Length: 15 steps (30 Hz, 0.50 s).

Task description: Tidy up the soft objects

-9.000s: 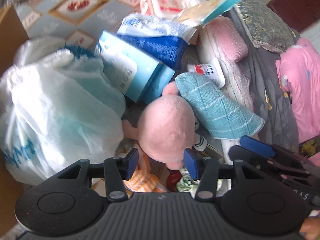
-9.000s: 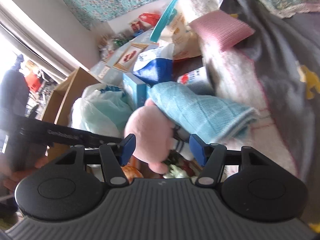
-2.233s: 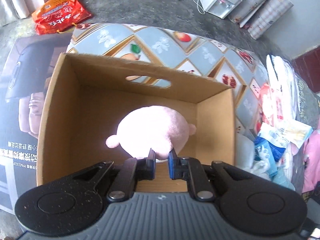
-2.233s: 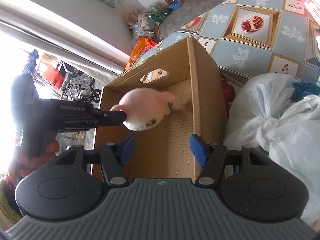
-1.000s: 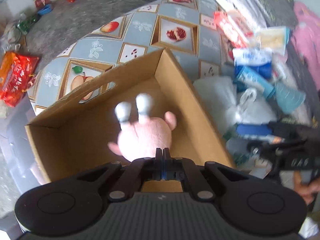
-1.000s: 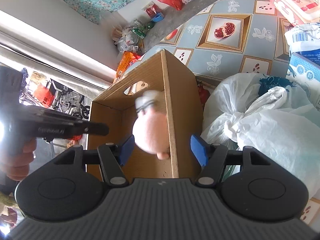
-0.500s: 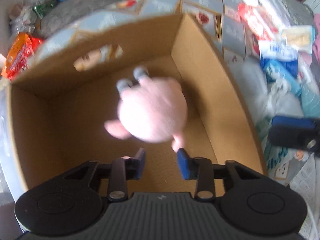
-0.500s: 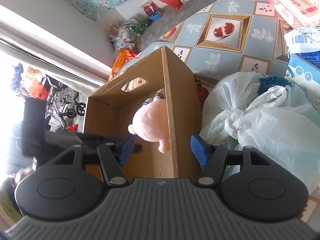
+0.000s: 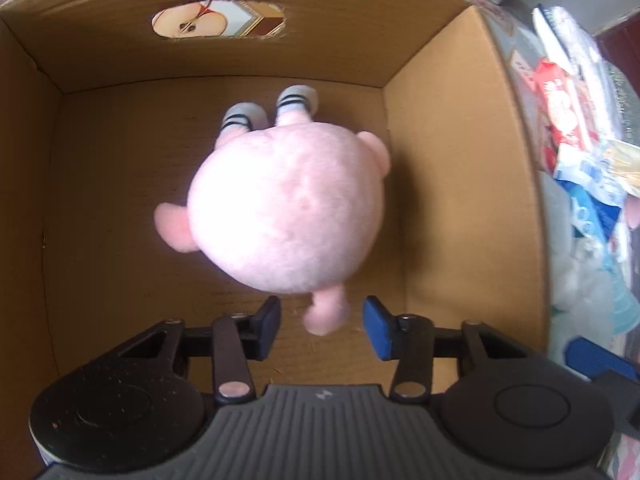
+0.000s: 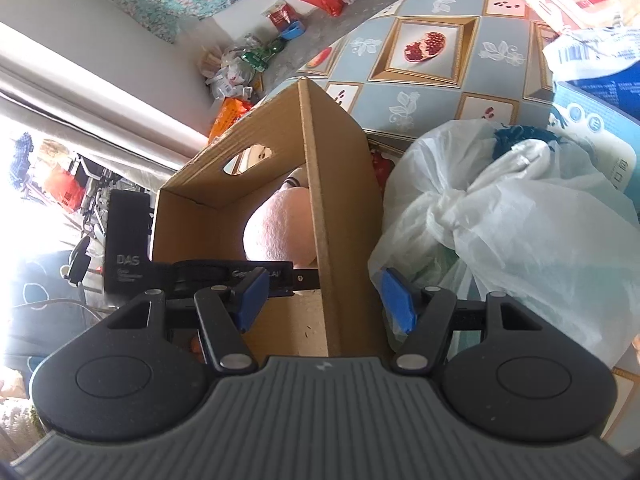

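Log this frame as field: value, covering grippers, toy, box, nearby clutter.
left gripper: open, inside the box, holding nothing
right gripper: open, holding nothing, straddling the box's wall
pink plush toy: inside the box, released
cardboard box: open top, hand-hole in far wall
white plastic bag: knotted, just outside the box
table: fruit-pattern cover

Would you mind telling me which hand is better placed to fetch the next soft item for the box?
Right. Its open tongs sit outside the cardboard box, beside the white plastic bag. The left tongs, also open, are down inside the box over the pink plush toy.
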Tool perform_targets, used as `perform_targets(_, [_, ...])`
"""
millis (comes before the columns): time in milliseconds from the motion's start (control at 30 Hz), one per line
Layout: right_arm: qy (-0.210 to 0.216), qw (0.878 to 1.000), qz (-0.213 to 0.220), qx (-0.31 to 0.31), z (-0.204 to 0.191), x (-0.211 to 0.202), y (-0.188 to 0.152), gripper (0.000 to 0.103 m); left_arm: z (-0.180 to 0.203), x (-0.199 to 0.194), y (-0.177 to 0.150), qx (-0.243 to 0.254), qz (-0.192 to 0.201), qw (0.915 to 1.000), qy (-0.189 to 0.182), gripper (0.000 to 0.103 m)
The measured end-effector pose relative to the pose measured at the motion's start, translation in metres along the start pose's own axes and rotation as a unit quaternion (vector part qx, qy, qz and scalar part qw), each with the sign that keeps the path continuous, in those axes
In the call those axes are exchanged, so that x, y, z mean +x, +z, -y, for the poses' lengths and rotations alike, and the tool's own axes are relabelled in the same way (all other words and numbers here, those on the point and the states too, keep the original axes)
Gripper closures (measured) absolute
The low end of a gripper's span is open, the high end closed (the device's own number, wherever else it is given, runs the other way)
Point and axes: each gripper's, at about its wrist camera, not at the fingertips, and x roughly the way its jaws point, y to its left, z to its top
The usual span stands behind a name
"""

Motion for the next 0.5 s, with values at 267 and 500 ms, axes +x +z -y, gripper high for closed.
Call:
perform_targets(267, [-0.006,1.0,0.006,0.014,0.009,-0.005,-0.005,0.04,-0.001,0.0,-0.002,-0.006,0.012,0.9998,0.016,0.09])
perform_targets(500, [-0.005,1.0,0.012,0.023,0.015,-0.01,-0.007,0.04,0.013,-0.068,-0.001,0.065,0.027,0.9964,0.047,0.093])
